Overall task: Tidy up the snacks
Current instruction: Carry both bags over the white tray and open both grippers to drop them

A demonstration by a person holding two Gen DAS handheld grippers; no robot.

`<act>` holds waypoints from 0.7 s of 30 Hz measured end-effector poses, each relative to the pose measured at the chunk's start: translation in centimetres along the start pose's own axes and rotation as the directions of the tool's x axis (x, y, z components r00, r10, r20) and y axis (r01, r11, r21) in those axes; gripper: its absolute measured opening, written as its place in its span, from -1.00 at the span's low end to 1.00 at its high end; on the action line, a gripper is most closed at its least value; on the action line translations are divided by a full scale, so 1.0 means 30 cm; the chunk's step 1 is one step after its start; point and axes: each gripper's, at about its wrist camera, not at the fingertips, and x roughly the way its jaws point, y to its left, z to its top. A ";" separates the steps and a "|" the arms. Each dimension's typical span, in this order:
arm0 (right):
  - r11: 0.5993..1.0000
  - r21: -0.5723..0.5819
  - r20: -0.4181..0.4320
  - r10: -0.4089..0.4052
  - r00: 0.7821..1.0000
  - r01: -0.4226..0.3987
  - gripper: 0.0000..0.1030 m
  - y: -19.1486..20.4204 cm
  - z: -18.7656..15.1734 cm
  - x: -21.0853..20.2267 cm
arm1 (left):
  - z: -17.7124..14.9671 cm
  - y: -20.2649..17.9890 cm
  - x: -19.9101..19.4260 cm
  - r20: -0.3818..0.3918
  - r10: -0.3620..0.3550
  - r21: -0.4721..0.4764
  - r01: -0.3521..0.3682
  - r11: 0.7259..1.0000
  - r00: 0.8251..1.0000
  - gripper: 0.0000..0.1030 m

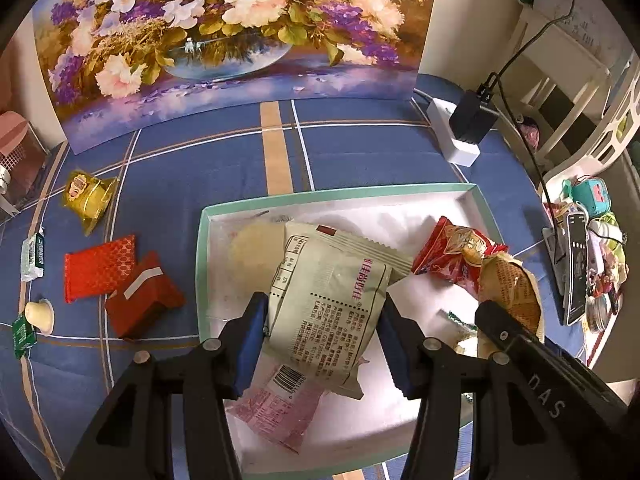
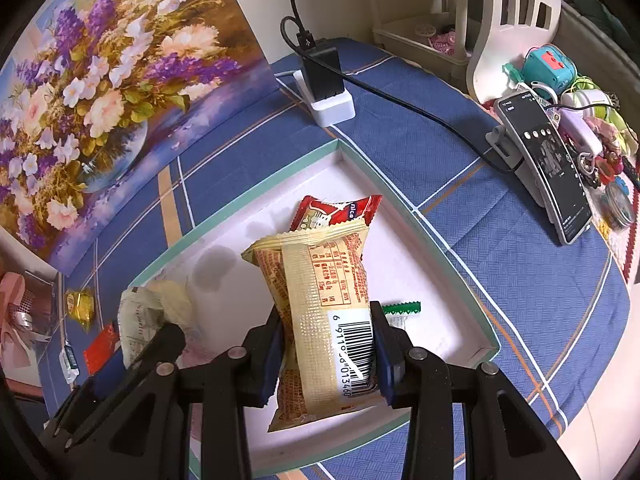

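My left gripper (image 1: pixel 323 314) is shut on a pale green snack packet (image 1: pixel 320 280) with red and black print, and holds it tilted just above the white tray with a teal rim (image 1: pixel 203 248). A pink packet (image 1: pixel 276 404) and a red one (image 1: pixel 452 252) lie in the tray. My right gripper (image 2: pixel 326 318) is shut on a yellow packet (image 2: pixel 316 280) with a barcode, upright over the same tray (image 2: pixel 440 248). Behind it lie the red packet (image 2: pixel 336 212) and a small green sachet (image 2: pixel 402 307). The two grippers stand side by side.
On the blue checked cloth left of the tray lie a yellow packet (image 1: pixel 86 196), two red packets (image 1: pixel 100 268), a green-white stick (image 1: pixel 34 252) and a small jelly cup (image 1: pixel 40 314). A power strip with charger (image 1: pixel 468 120), a phone on a stand (image 2: pixel 548 168) and a floral backdrop (image 1: pixel 224 32) border the area.
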 end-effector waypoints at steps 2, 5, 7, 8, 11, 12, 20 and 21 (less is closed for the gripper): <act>1.000 -0.002 -0.002 0.001 1.000 -0.001 -0.20 0.003 -0.002 0.001 | 0.001 0.003 -0.001 -0.003 -0.003 -0.002 0.003 1.000 1.000 0.08; 1.000 -0.002 -0.006 0.006 1.000 -0.006 -0.20 0.005 0.000 0.003 | 0.003 0.013 0.000 -0.013 -0.014 -0.019 0.013 1.000 1.000 0.09; 1.000 -0.006 -0.008 0.008 1.000 -0.009 -0.20 0.008 0.000 0.003 | 0.004 0.019 0.001 -0.019 -0.022 -0.028 0.022 0.999 1.000 0.10; 1.000 -0.007 -0.008 0.011 1.000 -0.011 -0.19 0.009 0.000 0.003 | 0.005 0.023 0.000 -0.022 -0.027 -0.033 0.026 0.999 0.999 0.10; 1.000 -0.011 -0.009 0.014 1.000 -0.014 -0.19 0.013 -0.001 -0.001 | 0.008 0.033 -0.004 -0.025 -0.043 -0.050 0.042 0.998 0.999 0.11; 1.000 -0.013 -0.008 0.015 1.000 -0.015 -0.19 0.014 -0.001 -0.002 | 0.008 0.036 -0.007 -0.024 -0.049 -0.057 0.048 0.997 0.998 0.11; 0.999 -0.028 -0.006 0.020 1.000 -0.020 -0.18 0.023 0.000 -0.011 | 0.010 0.062 -0.023 -0.025 -0.057 -0.099 0.054 0.994 0.998 0.12; 0.999 -0.029 -0.007 0.020 1.000 -0.020 -0.18 0.025 -0.001 -0.010 | 0.009 0.067 -0.022 -0.027 -0.061 -0.105 0.058 0.993 0.998 0.12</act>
